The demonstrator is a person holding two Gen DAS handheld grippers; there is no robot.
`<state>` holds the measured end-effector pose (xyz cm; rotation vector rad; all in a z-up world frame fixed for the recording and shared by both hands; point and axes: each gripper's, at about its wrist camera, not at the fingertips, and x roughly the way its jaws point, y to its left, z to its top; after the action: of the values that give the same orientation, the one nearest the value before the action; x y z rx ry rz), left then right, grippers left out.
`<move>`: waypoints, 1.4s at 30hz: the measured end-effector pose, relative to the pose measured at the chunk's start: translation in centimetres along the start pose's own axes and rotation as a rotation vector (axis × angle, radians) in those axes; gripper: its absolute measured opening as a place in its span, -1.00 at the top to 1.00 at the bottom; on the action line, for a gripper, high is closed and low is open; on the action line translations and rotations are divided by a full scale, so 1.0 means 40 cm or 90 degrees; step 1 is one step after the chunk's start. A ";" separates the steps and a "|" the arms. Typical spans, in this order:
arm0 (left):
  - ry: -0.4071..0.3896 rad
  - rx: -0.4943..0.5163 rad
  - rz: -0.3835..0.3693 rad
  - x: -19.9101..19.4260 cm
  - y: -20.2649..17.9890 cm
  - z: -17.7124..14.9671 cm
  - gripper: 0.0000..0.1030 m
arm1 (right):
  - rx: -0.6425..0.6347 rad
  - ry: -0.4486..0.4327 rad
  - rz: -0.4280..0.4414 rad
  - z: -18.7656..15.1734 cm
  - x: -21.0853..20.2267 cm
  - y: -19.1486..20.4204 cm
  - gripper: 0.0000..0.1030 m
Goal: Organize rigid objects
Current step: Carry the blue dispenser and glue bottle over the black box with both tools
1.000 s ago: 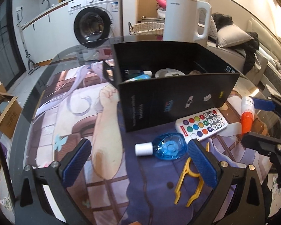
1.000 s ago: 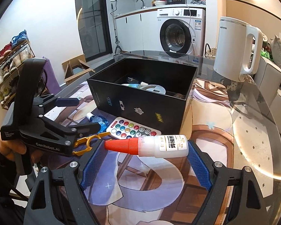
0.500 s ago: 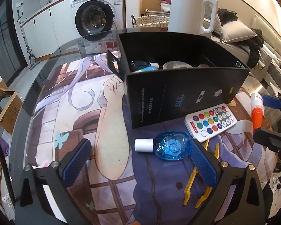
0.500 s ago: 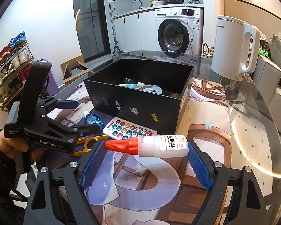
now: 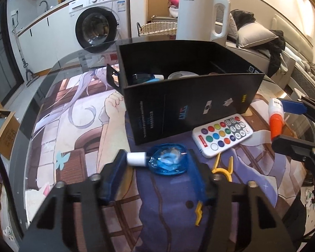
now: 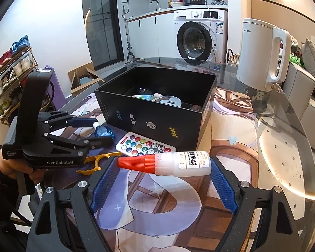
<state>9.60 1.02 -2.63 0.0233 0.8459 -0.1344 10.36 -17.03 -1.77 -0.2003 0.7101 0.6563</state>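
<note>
the left gripper (image 5: 157, 163) has its blue pads on either end of the blue bottle (image 5: 168, 162), one pad at the white cap and the other at the bottle's far-right side, so it is clenched around the bottle, which lies on its side on the printed mat (image 5: 73, 130). just right of that, a yellow clip (image 5: 221, 168) pokes out from under the right finger, and a white remote (image 5: 222, 135) with coloured buttons lies beyond it, close to the near wall of the black box (image 5: 191, 105). the box stands open on the mat, with a few items inside, among them a round white piece and something teal.

the right gripper (image 6: 163, 164) grips the glue bottle (image 6: 178, 163) lengthwise, red nozzle against the left pad and white base against the right pad, held above the mat near the box's right corner. from this view the left gripper sits to the left, with the remote between it and the box.

a white kettle (image 6: 260, 54) stands on the glass table (image 6: 283, 147) to the far right, well apart from the box. a washing machine (image 6: 199, 35) is in the far background.
</note>
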 end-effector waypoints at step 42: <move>-0.195 -0.013 -0.009 -0.158 0.008 0.039 -0.07 | 0.013 -0.092 -0.030 0.009 -0.050 -0.010 -0.69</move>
<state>6.66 1.92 3.10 -0.0227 0.5413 -0.1384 9.65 -18.17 -0.17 -0.1488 0.5707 0.6128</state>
